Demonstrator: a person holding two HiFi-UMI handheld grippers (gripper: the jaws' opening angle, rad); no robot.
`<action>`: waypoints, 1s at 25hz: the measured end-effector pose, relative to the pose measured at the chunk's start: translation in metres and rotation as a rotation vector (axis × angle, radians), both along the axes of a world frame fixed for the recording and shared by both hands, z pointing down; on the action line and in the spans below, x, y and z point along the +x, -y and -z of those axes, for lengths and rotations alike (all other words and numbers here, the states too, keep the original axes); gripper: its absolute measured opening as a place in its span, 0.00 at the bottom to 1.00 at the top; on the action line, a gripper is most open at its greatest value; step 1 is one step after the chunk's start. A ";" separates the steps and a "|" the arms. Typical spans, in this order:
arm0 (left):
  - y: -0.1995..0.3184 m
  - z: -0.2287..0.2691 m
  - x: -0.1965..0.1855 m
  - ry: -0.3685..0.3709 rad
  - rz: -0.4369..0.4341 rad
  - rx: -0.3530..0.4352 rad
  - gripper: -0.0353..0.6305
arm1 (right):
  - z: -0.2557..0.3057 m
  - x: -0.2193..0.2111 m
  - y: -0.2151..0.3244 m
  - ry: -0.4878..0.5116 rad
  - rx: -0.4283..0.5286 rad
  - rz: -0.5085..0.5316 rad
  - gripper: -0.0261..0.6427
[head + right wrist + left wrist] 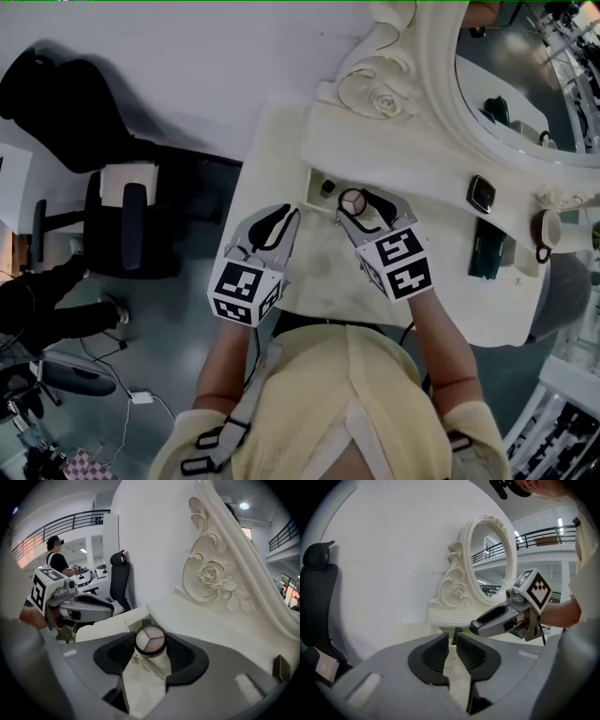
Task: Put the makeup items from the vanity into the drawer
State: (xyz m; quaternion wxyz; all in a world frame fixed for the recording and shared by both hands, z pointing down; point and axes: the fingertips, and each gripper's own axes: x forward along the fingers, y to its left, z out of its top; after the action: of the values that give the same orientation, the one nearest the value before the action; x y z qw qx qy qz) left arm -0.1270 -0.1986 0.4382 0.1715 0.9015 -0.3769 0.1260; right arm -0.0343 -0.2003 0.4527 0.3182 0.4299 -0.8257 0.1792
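A round three-shade eyeshadow compact is clamped between the pads of the right gripper, one pad on each side. It hangs just beside the small open drawer of the white vanity. The left gripper is empty, its fingers slightly parted.

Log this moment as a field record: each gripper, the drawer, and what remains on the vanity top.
right gripper: shut on a round three-shade compact, held close to the drawer
left gripper: jaws a narrow gap apart, nothing between them
drawer: open; something small and dark shows inside
on vanity top: dark square compact, dark teal case, round item
mirror: oval, carved white frame
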 end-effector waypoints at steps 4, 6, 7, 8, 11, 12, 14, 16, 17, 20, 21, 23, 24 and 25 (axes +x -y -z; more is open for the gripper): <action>-0.001 -0.002 0.003 -0.007 -0.014 -0.008 0.13 | -0.013 0.005 0.004 0.050 -0.115 -0.050 0.36; -0.001 -0.003 0.004 -0.012 -0.021 -0.011 0.13 | -0.016 0.007 0.006 0.076 -0.173 -0.069 0.36; -0.001 -0.004 0.004 -0.015 -0.025 -0.012 0.13 | -0.017 0.009 0.007 0.085 -0.196 -0.080 0.36; -0.001 -0.004 0.004 -0.017 -0.030 -0.012 0.13 | -0.018 0.010 0.009 0.094 -0.217 -0.093 0.36; 0.001 -0.005 0.005 -0.022 -0.047 -0.010 0.13 | -0.019 0.011 0.011 0.134 -0.283 -0.135 0.36; 0.002 -0.004 0.005 -0.024 -0.052 -0.009 0.13 | -0.020 0.010 0.010 0.150 -0.306 -0.147 0.36; 0.004 -0.004 0.005 -0.029 -0.063 -0.006 0.13 | -0.022 0.007 0.011 0.172 -0.345 -0.166 0.36; 0.006 -0.003 0.005 -0.036 -0.075 -0.005 0.13 | -0.024 0.006 0.013 0.171 -0.370 -0.180 0.36; 0.007 -0.004 0.005 -0.039 -0.081 -0.005 0.13 | -0.025 0.007 0.014 0.163 -0.379 -0.191 0.36; 0.009 -0.005 0.005 -0.048 -0.097 -0.009 0.13 | -0.030 0.010 0.015 0.137 -0.406 -0.240 0.36; 0.010 -0.006 0.004 -0.052 -0.102 -0.011 0.13 | -0.031 0.010 0.016 0.133 -0.414 -0.256 0.36; 0.010 -0.008 0.004 -0.061 -0.112 -0.015 0.13 | -0.035 0.011 0.016 0.125 -0.424 -0.286 0.36; 0.010 -0.009 0.004 -0.065 -0.117 -0.017 0.13 | -0.036 0.012 0.017 0.118 -0.427 -0.299 0.36; 0.010 -0.009 0.004 -0.069 -0.122 -0.019 0.13 | -0.038 0.012 0.018 0.109 -0.429 -0.310 0.36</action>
State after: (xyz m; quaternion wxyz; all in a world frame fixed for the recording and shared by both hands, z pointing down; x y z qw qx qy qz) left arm -0.1228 -0.2086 0.4477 0.1849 0.9249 -0.3140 0.1084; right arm -0.0219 -0.2179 0.4903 0.3258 0.4635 -0.7093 0.4195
